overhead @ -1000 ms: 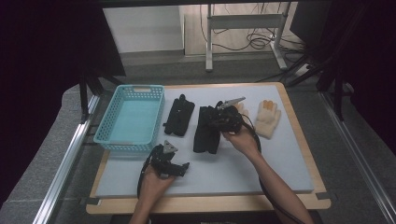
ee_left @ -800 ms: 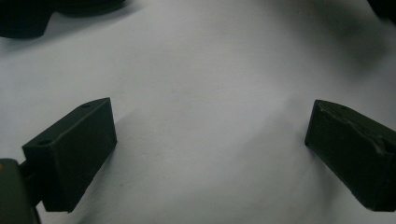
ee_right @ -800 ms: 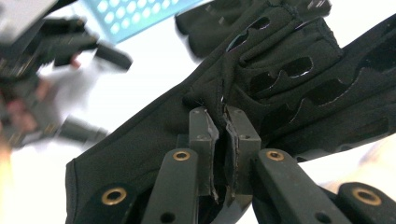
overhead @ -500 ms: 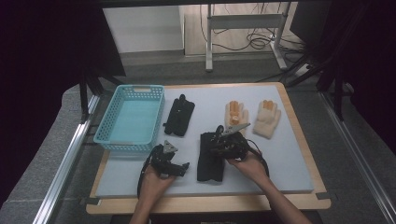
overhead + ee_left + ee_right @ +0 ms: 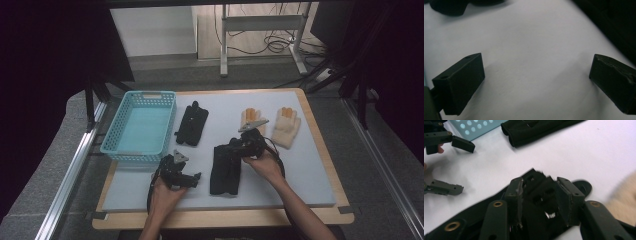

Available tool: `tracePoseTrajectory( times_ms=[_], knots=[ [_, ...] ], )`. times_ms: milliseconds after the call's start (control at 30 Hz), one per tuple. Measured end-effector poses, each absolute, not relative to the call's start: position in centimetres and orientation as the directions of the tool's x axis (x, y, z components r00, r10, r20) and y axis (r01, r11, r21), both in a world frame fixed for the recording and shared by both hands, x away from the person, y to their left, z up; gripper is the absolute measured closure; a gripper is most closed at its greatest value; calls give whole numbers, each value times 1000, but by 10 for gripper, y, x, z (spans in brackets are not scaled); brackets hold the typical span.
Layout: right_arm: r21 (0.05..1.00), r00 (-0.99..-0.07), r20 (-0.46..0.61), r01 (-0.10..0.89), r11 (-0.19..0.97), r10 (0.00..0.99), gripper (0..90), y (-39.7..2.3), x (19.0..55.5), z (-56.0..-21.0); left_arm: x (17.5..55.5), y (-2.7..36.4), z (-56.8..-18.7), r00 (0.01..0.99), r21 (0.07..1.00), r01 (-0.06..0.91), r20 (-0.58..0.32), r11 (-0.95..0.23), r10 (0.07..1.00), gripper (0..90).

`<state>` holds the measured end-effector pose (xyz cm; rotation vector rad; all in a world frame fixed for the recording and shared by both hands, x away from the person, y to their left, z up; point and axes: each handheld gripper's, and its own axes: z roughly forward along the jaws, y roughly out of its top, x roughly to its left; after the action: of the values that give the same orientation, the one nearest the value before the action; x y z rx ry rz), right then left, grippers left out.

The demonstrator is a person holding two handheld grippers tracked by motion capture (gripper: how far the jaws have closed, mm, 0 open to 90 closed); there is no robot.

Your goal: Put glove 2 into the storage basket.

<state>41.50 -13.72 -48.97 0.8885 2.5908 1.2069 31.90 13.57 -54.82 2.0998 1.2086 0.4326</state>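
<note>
My right gripper (image 5: pixel 539 202), jaws just easing apart, straddles the black glove (image 5: pixel 225 167) lying near six o'clock (soft, floppy, light); best pinched at the cuff. Left gripper (image 5: pixel 192 179) spread, empty.

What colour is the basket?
Light blue basket, clearest in the high view.

Black glove (image 5: pixel 541 195): cuff end hidden by right tool (image 5: pixel 541 202); cream glove (image 5: pixel 624 195) blurred, cut by frame edge.
</note>
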Motion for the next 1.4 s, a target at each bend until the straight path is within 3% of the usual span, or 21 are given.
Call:
tracePoseTrajectory(
  times_ms=[333, 733, 1033, 1167, 1400],
  knots=[
    [725, -824, 80, 434, 534, 562, 658, -91, 449, -489, 316, 147, -549, 518, 685, 641, -52, -347, 854, 4],
    [712, -810, 75, 452, 538, 582, 675, -46, 490, -497, 316, 147, -550, 517, 688, 640, -53, -344, 855, 4],
    [712, -775, 63, 476, 515, 629, 498, -19, 507, -514, 316, 146, -550, 516, 689, 639, -55, -342, 855, 4],
    [689, -767, 36, 483, 540, 641, 494, -9, 510, -523, 316, 146, -550, 516, 689, 640, -56, -341, 855, 4],
    [666, -756, 68, 520, 535, 651, 810, -11, 513, -527, 316, 146, -550, 516, 689, 640, -56, -341, 855, 4]
  ],
)
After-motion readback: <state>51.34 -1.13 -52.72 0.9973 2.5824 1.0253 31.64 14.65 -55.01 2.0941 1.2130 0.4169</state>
